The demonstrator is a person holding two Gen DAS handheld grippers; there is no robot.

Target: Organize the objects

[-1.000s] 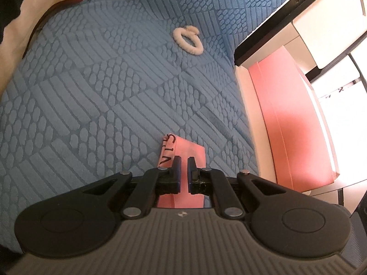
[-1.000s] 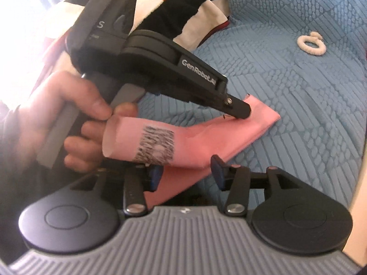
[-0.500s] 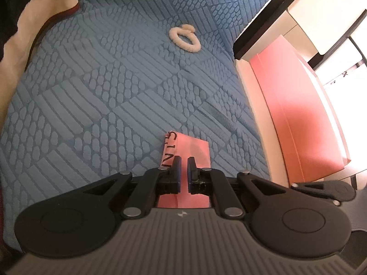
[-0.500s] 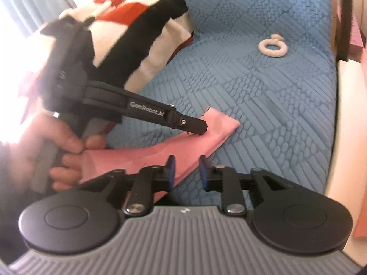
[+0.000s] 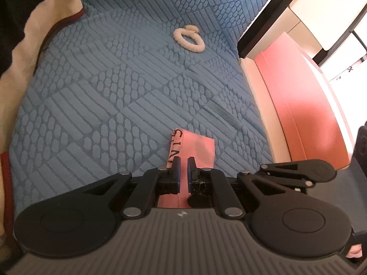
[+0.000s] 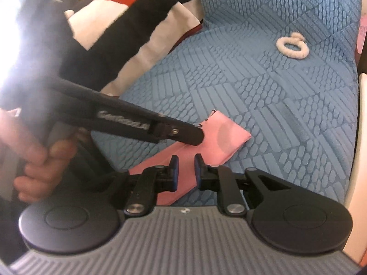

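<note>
A flat pink bag (image 5: pixel 197 146) with dark lettering along one edge lies on the blue textured bedspread (image 5: pixel 103 96). My left gripper (image 5: pixel 182 161) is shut on its near part; in the right wrist view that left gripper (image 6: pixel 195 138) comes in from the left, held by a hand, its tip on the pink bag (image 6: pixel 224 137). My right gripper (image 6: pixel 186 160) is closing, with the bag's lower strip between its blue-edged pads and a gap still showing. Part of the right gripper (image 5: pixel 298 171) shows at the right of the left wrist view.
A cream fluffy hair tie (image 5: pixel 189 40) rests farther up the bedspread, also the hair tie (image 6: pixel 292 45). A black, white and red striped blanket (image 6: pixel 137 23) is heaped at the left. A pink panel (image 5: pixel 305 105) and white furniture stand beyond the bed's right edge.
The right gripper's jaws have narrowed a lot and it has moved in lower over the pink bag. The bag now lies flatter. The right gripper has come into the left wrist view.
</note>
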